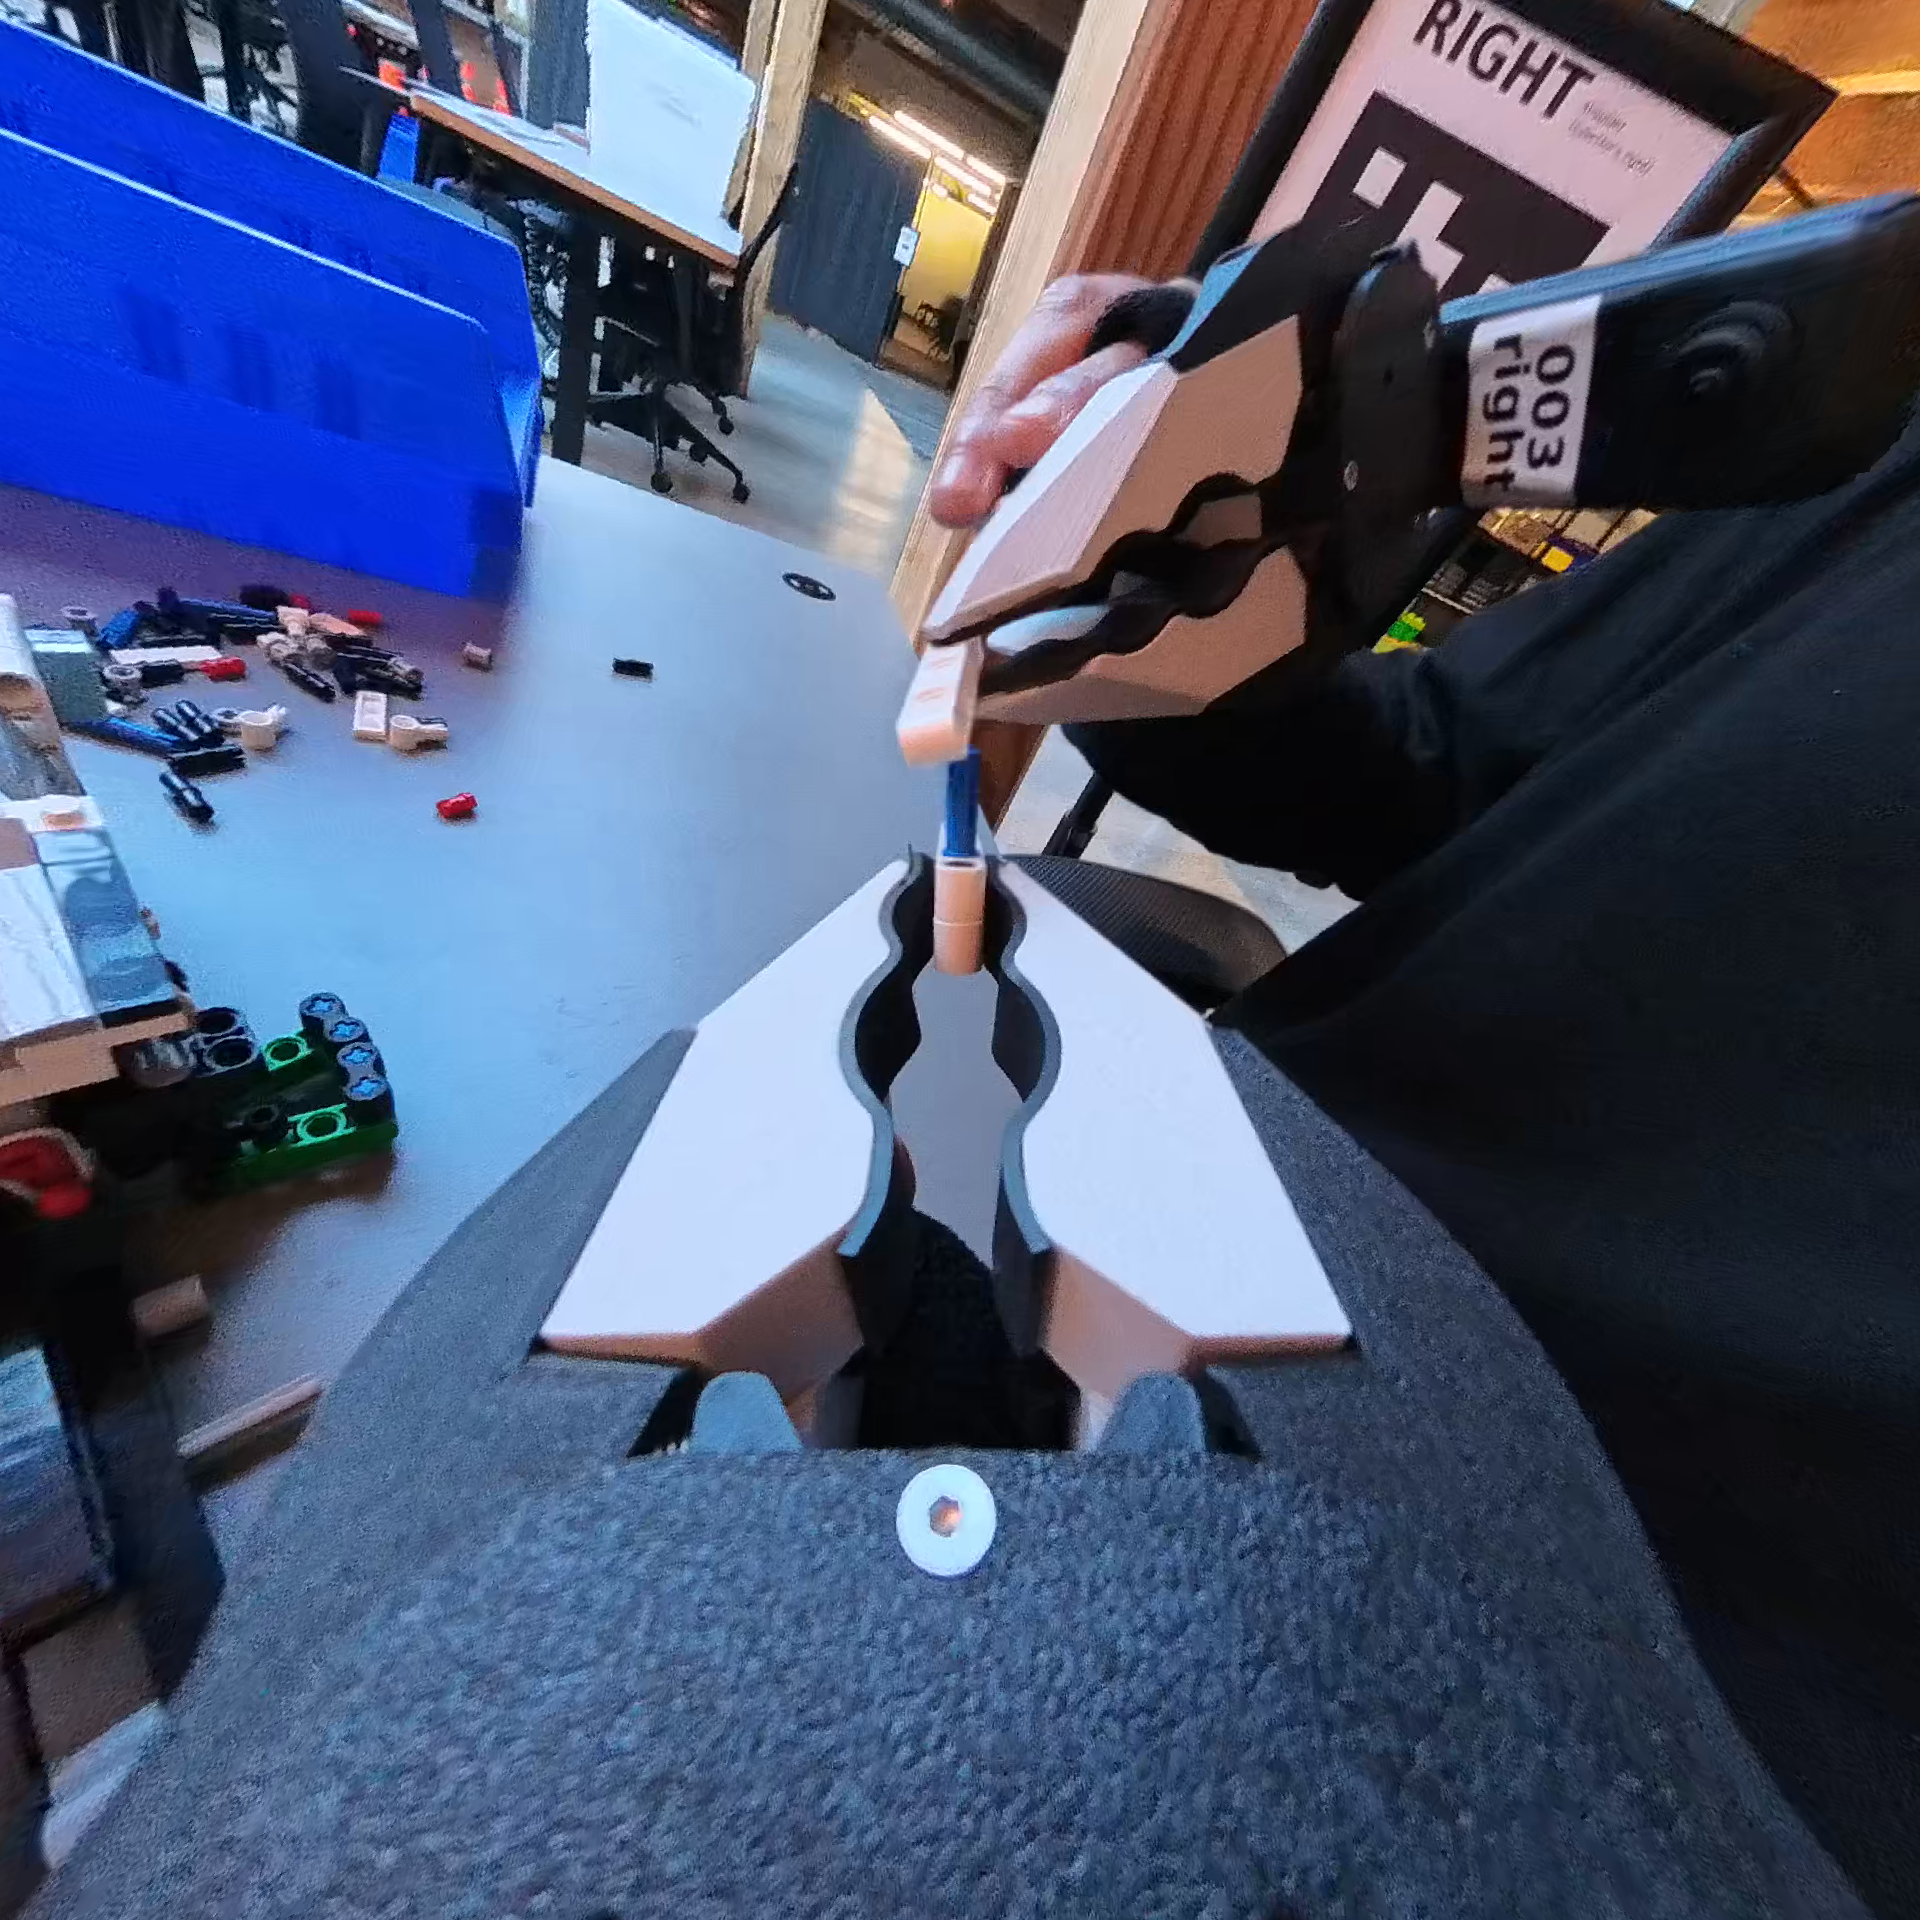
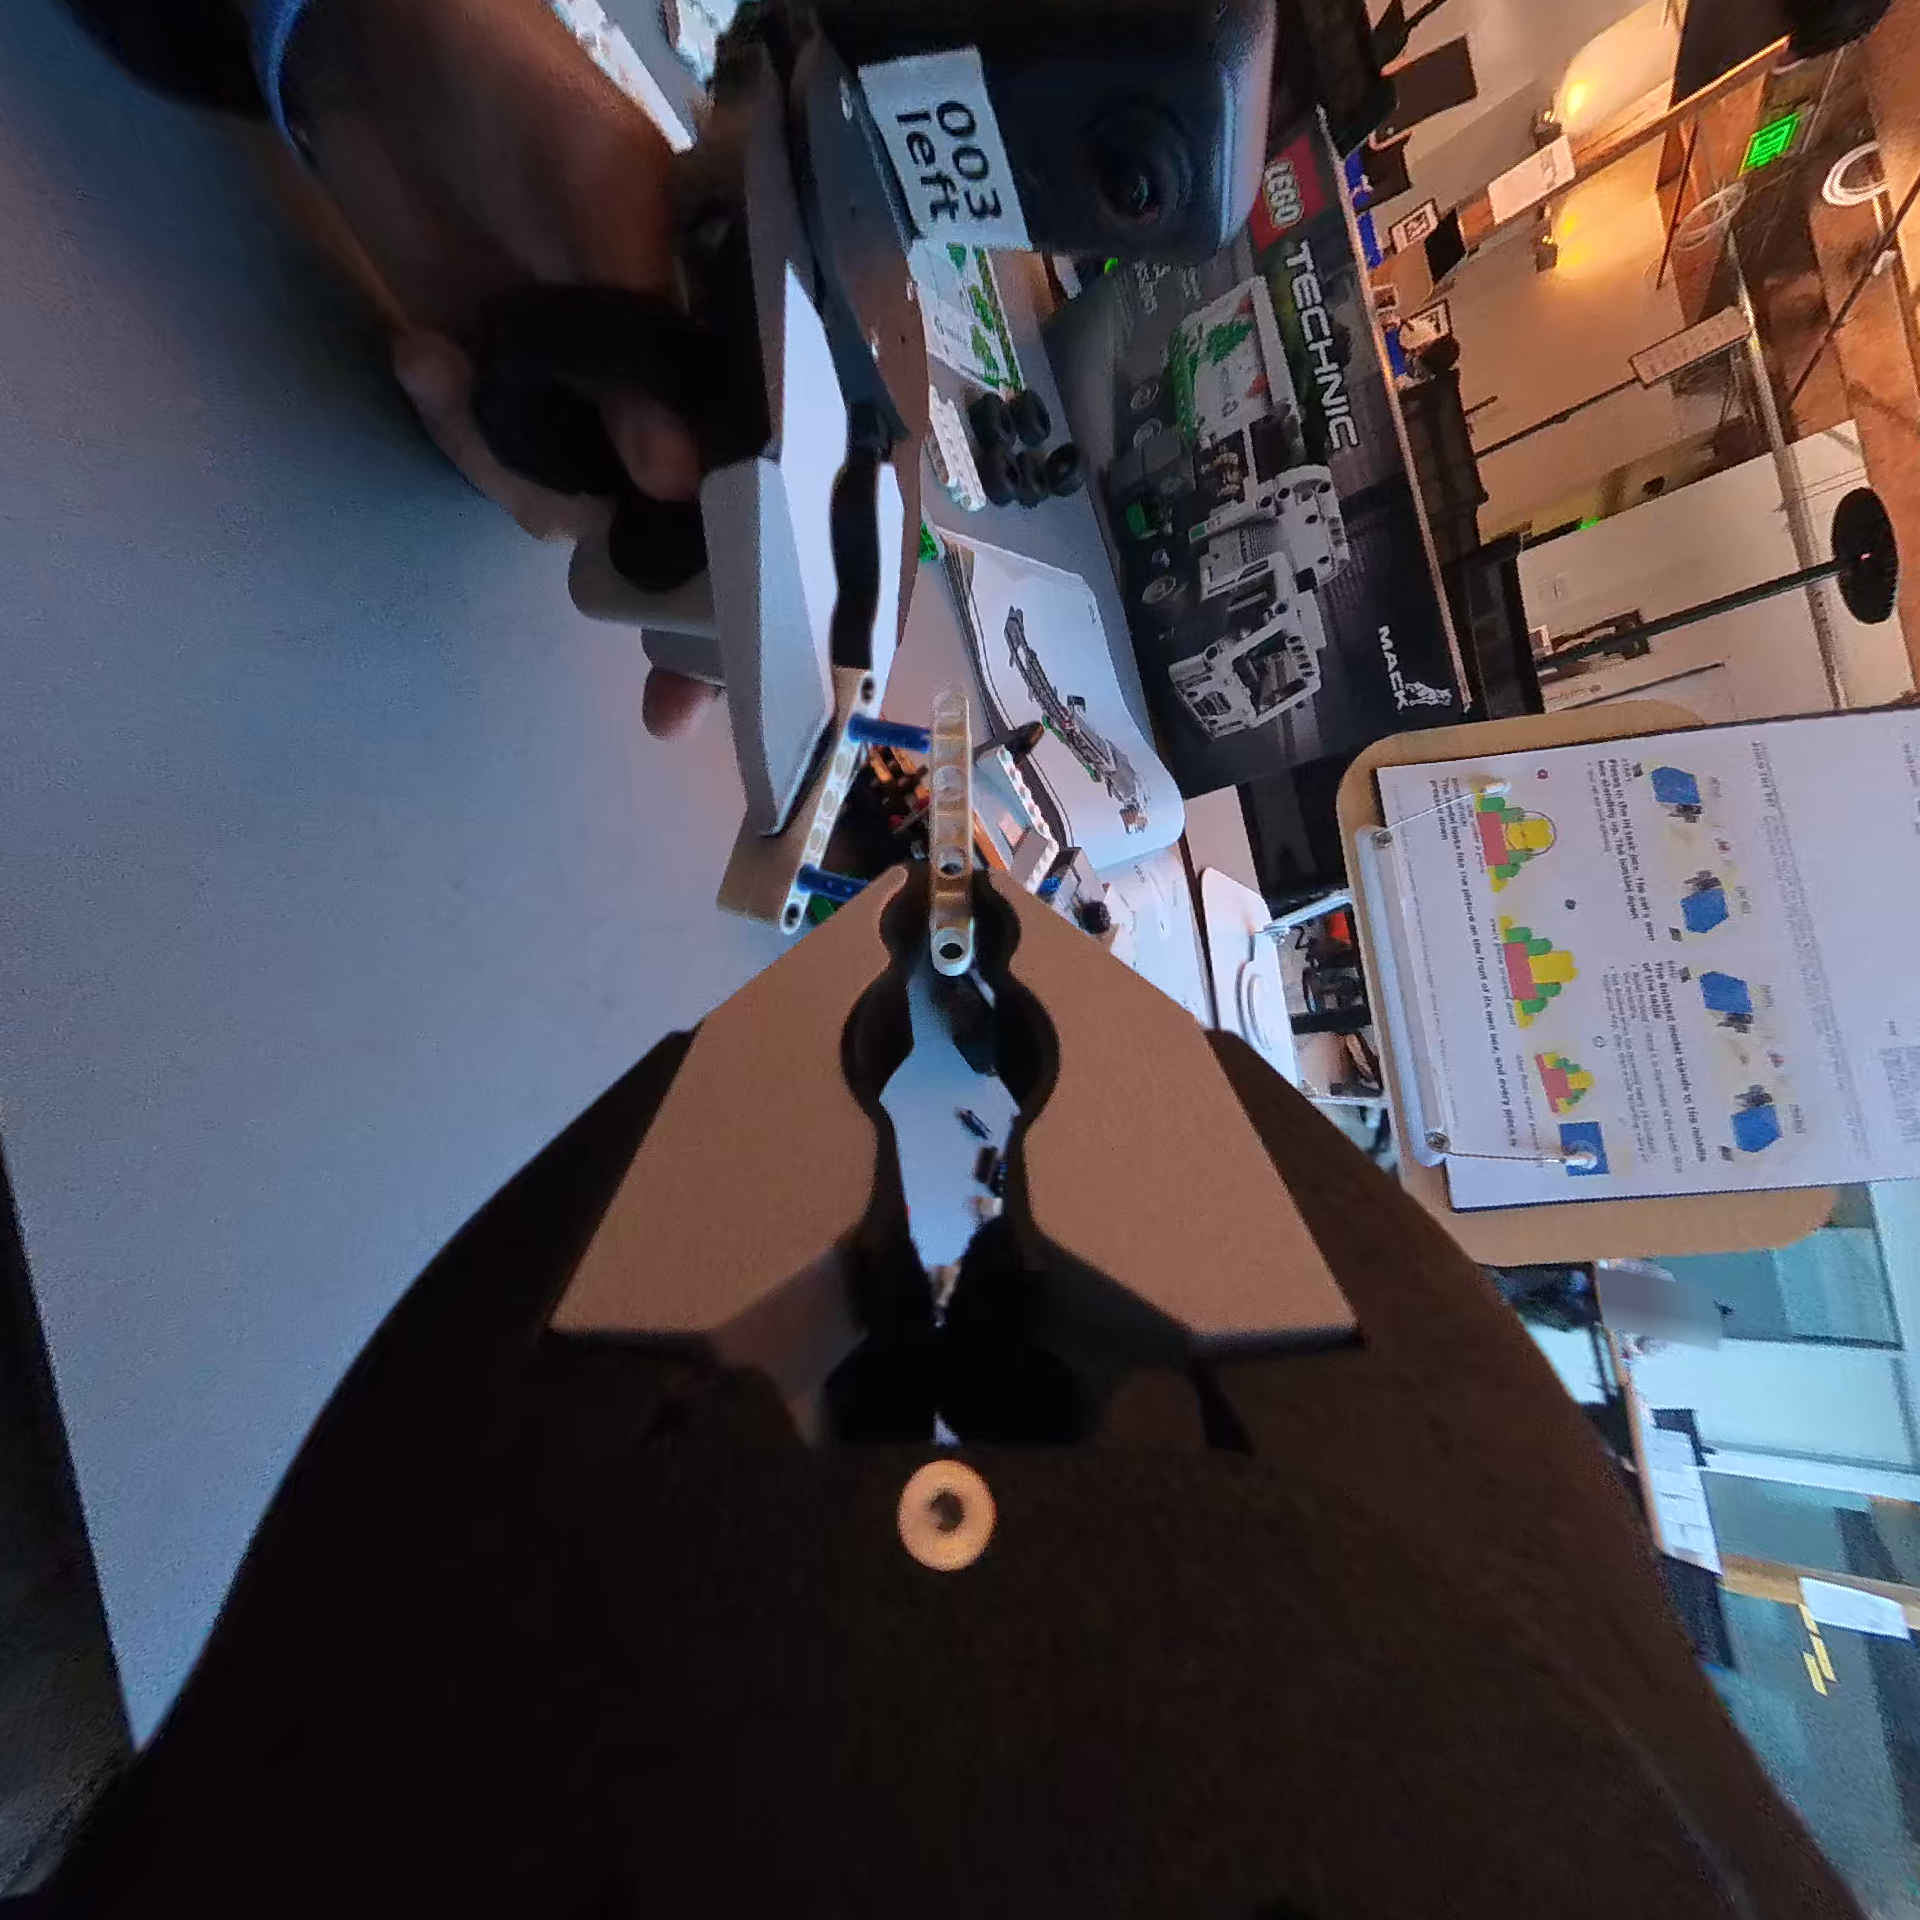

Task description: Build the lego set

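**Lining up the second beam over the blue pins**

My left gripper (image 1: 956, 883) was clamped on a white beam (image 1: 956, 920) with blue pins (image 1: 958, 795) sticking out toward the right gripper (image 2: 951, 914). That one was pinched on a second white beam (image 2: 948, 831), long axis running straight out along its fingers. Measured from the pins, the second beam sat just off their tips, not yet seated, as I read it. The loose parts pile (image 1: 260, 675) was well away.

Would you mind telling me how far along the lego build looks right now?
Early to middle stage. Done: a small green and black sub-assembly sits on the table. In hand: the left gripper clamps a white beam carrying blue pins, while the right gripper holds a second white beam close to it, apparently about to join them. Left: many loose pieces are unused.
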Demonstrator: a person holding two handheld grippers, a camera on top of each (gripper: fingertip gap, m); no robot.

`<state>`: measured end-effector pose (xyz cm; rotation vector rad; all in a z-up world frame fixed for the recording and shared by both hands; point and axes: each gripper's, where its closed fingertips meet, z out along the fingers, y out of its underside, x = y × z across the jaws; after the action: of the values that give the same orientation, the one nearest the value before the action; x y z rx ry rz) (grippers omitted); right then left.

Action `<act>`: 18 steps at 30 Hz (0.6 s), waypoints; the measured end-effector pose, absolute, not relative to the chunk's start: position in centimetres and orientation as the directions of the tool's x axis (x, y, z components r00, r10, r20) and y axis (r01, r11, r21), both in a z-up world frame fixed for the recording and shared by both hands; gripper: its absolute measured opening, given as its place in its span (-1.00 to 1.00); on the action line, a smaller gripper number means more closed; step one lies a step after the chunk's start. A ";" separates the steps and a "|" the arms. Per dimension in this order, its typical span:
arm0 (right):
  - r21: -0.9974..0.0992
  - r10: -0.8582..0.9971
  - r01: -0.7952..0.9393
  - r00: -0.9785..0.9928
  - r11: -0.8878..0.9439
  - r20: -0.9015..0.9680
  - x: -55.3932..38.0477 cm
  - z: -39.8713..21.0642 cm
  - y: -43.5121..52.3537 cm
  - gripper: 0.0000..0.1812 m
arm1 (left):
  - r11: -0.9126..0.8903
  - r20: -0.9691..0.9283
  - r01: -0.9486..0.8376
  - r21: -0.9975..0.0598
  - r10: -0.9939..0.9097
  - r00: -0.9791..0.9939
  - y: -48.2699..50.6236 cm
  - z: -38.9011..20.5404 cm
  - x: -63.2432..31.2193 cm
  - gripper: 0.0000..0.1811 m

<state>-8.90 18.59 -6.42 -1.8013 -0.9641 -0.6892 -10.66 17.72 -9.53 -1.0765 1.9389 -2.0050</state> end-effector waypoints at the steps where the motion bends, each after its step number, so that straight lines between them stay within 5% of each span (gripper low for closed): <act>1: -0.457 0.310 0.854 0.517 -0.249 0.798 -8.8 -6.5 18.7 -0.93 | -0.155 0.376 -0.353 -0.923 -0.564 -0.735 17.8 -9.4 -10.7 -0.93; 6: -0.439 0.282 0.867 0.494 -0.235 0.823 -9.1 -6.6 19.1 -0.93 | -0.126 0.350 -0.345 -0.930 -0.588 -0.729 17.8 -9.6 -10.6 -0.93; 11: -0.560 0.277 0.802 0.597 -0.207 0.753 -9.9 -6.0 19.1 -0.93 | -0.138 0.370 -0.361 -0.922 -0.586 -0.721 18.0 -9.7 -10.5 -0.93; 18: -0.492 0.265 0.842 0.537 -0.220 0.801 -9.6 -6.2 19.0 -0.93 | -0.133 0.360 -0.353 -0.926 -0.592 -0.721 18.1 -9.7 -10.4 -0.93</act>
<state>-9.63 19.00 -6.16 -1.7564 -0.9263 -0.7083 -10.43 18.13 -9.74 -1.0770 1.9383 -1.9606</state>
